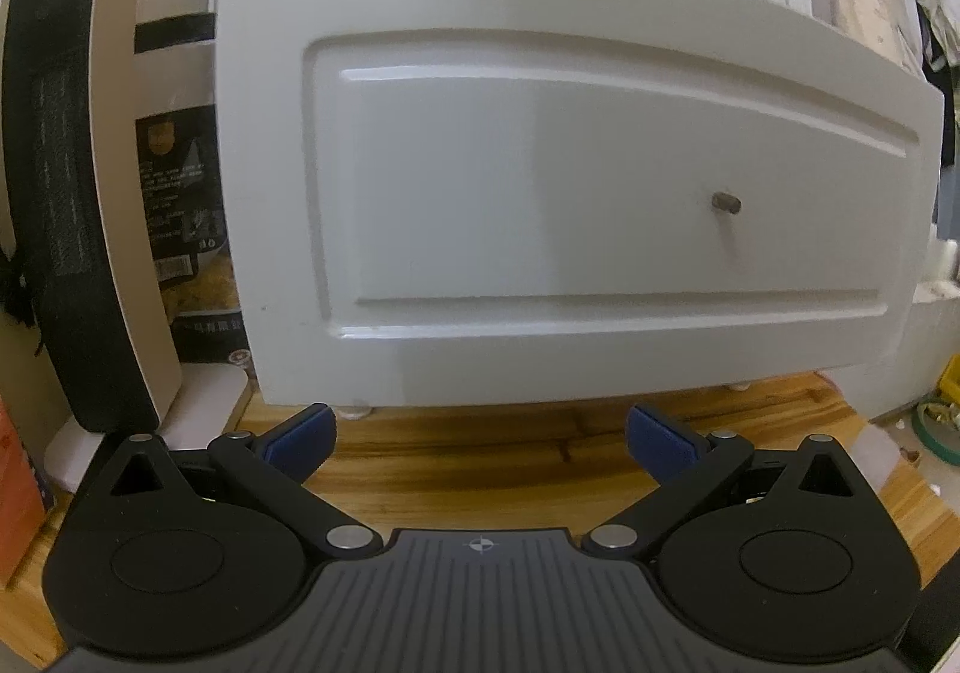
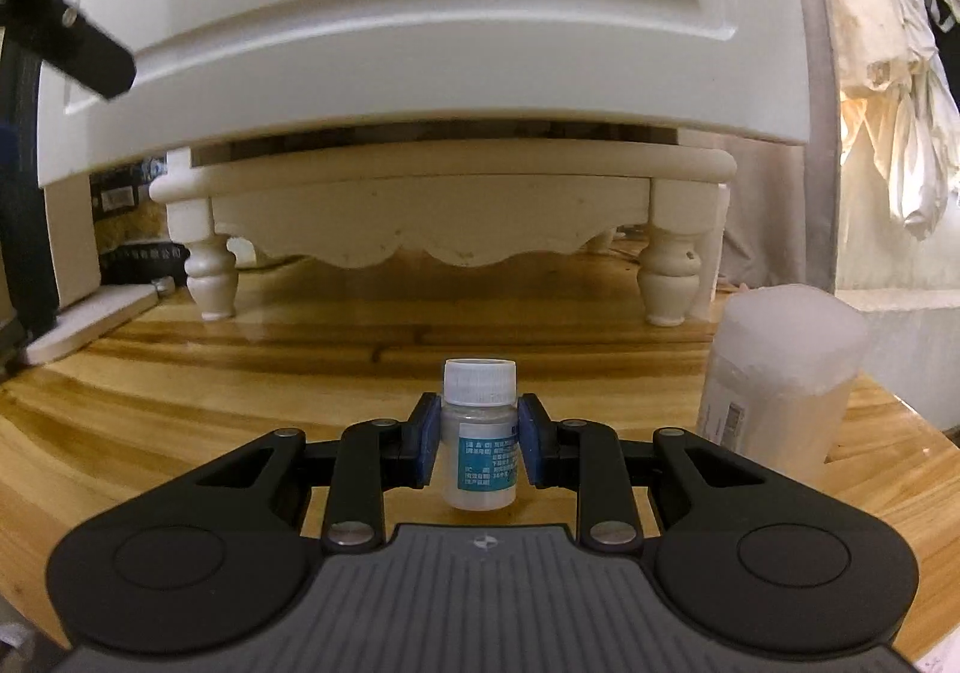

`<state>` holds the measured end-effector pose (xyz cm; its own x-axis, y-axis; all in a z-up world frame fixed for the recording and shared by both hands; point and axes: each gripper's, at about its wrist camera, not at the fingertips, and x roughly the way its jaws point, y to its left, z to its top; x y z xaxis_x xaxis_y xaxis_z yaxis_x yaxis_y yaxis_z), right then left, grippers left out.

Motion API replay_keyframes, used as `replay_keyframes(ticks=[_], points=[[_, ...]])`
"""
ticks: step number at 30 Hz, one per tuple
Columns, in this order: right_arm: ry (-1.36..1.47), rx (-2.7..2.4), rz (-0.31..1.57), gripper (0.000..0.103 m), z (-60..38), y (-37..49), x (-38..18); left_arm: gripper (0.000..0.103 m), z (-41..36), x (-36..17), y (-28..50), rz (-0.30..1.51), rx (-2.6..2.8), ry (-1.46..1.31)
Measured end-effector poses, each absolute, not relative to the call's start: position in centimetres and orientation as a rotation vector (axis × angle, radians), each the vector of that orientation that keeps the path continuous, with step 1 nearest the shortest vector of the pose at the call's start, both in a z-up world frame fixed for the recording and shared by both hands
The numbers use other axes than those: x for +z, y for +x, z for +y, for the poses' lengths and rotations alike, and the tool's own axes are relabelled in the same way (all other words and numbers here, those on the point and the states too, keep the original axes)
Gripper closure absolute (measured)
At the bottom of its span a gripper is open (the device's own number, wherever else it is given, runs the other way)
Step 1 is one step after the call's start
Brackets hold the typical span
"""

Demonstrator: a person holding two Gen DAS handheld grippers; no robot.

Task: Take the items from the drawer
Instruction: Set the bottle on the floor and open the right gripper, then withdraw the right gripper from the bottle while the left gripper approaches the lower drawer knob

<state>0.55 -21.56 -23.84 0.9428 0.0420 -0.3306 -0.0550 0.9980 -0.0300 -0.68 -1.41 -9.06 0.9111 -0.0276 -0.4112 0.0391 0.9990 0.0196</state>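
A white drawer front (image 1: 540, 205) with a small metal stub (image 1: 726, 203) where a knob would be stands pulled out from the white cabinet, and fills the left wrist view. My left gripper (image 1: 480, 436) is open and empty, low in front of the drawer above the wooden floor. My right gripper (image 2: 480, 442) is shut on a small translucent bottle (image 2: 480, 433) with a white cap and a teal label, held upright close to the floor below the drawer front (image 2: 420, 13).
A frosted plastic cylinder container (image 2: 780, 379) stands on the wooden floor (image 2: 240, 373) to the right of the bottle. The cabinet's turned legs (image 2: 207, 277) are behind. A black and white appliance (image 1: 72, 193) stands left of the cabinet. Cloth (image 2: 888, 73) hangs at right.
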Motion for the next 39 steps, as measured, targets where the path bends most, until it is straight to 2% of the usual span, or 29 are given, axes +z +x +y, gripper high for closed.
replay_keyframes(ticks=[16, 17, 18, 19, 26, 29, 30, 31, 39], points=[[-0.065, 0.055, 0.271, 0.073, -22.0, -1.0, -24.2, 0.000, -1.8, -8.8, -0.9, 0.418, -0.040, 0.041], [-0.065, 0.055, 0.266, 0.064, -22.0, -1.1, -24.1, 0.000, -1.8, -8.9, -0.9, 0.418, -0.039, 0.042], [-0.065, 0.056, 0.261, 0.048, -22.1, -1.2, -24.1, 0.000, -1.7, -8.8, -0.9, 0.419, -0.039, 0.041], [-0.065, 0.056, 0.256, 0.039, -22.1, -1.3, -24.0, 0.000, -1.7, -8.8, -0.9, 0.419, -0.040, 0.040], [-0.042, 0.062, 0.251, 0.035, -22.5, -1.6, -23.1, 0.000, -1.4, -8.8, -0.9, 0.413, -0.039, 0.033], [-0.034, 0.065, 0.249, 0.023, -22.7, -1.7, -22.4, 0.000, -1.2, -8.7, -1.0, 0.411, -0.037, 0.028], [-0.034, 0.063, 0.239, 0.014, -22.6, -1.8, -22.1, 0.000, -1.1, -8.7, -1.0, 0.410, -0.036, 0.026], [-0.035, 0.060, 0.228, 0.000, -22.6, -2.0, -21.8, 0.000, -1.1, -8.7, -1.1, 0.409, -0.035, 0.025], [-0.025, 0.049, 0.198, 0.000, -22.2, -3.3, -16.9, 0.000, -0.9, -7.9, -1.7, 0.376, -0.030, 0.018]])
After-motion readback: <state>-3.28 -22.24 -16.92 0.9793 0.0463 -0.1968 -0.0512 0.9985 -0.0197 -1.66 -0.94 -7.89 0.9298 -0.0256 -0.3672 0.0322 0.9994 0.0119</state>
